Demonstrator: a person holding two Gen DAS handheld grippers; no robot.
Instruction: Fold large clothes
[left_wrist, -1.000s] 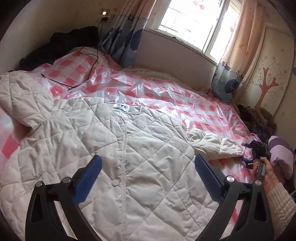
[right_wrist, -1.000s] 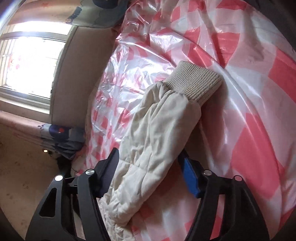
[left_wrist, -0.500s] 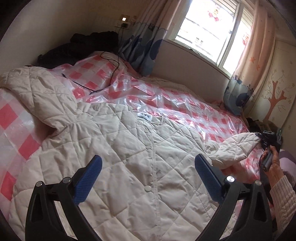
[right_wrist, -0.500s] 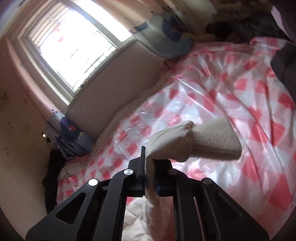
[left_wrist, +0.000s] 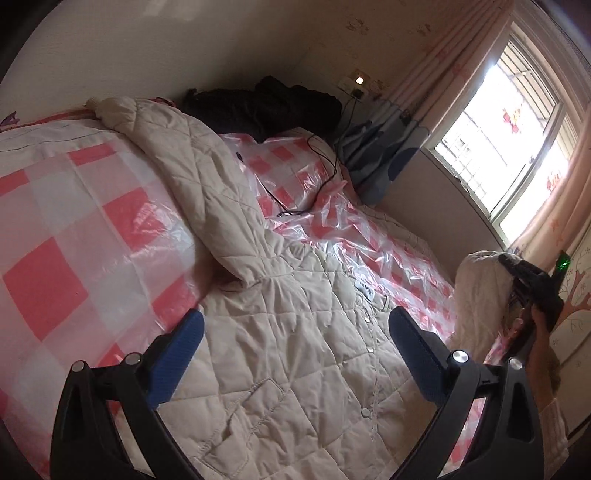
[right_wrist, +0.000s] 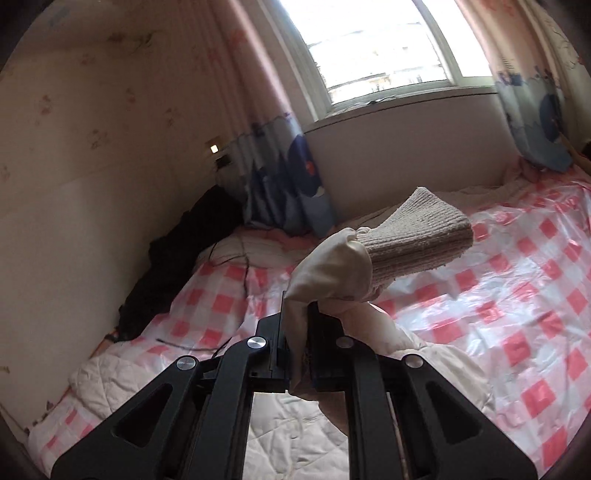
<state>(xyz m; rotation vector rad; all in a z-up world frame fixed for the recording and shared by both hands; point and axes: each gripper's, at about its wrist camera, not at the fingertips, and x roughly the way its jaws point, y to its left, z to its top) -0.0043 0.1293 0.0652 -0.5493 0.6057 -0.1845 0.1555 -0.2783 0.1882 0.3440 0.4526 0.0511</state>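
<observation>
On the bed, over a shiny pink and white checked plastic sheet, a big cream quilted coat lies flat with its front up and its snaps in a line down the middle. One sleeve lies out to the far left side, toward the wall. The other sleeve is up in the air. The right gripper has its jaws squeezed tight on the cloth just behind the knitted cuff, and the cuff sticks out past the fingers. The left gripper hangs over the middle of the coat with its blue pads wide apart and nothing between them.

I think the step now is to fold the raised sleeve over the front of the coat. To do it well, carry the sleeve across toward the line of snaps and let it lay down flat and straight, not twisted. Keep the squeeze tight until the cuff rests on the coat, because puffy cloth can slip out. The plastic sheet looks slippery, so the whole coat could slide if the sleeve is pulled hard. The empty gripper could press down on the body of the coat to hold it in place. A black cord and dark clothes lie near the far wall, well away from the coat's middle.
</observation>
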